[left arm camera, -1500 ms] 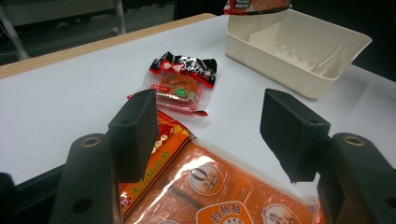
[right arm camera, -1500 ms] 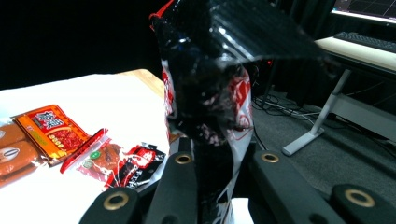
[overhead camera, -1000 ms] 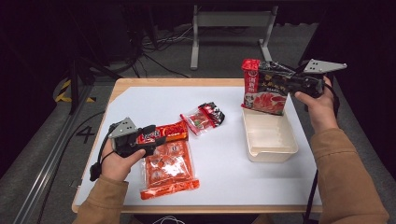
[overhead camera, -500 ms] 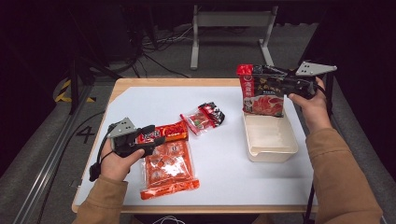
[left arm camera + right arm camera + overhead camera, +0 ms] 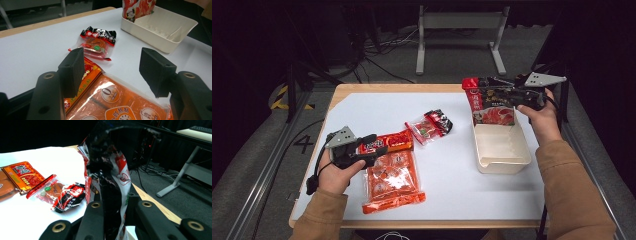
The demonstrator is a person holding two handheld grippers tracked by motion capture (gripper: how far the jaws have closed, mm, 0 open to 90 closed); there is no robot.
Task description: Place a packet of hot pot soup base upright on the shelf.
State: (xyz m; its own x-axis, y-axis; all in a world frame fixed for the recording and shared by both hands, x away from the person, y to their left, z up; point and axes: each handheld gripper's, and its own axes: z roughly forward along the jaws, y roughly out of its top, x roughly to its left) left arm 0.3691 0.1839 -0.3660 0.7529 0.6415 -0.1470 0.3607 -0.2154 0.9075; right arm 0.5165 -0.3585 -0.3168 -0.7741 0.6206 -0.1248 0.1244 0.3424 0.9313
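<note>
Right gripper (image 5: 492, 92) clamps the red pouch (image 5: 492, 107), seemingly touching the cream tray (image 5: 502, 150); left gripper (image 5: 374, 145) gapes

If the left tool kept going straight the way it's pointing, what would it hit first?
Probably the small red and black snack packet. The open left tool hovers over the large orange plastic packet, and the small packet lies directly ahead on the white table. Height above it is unclear, so it might pass over.
</note>
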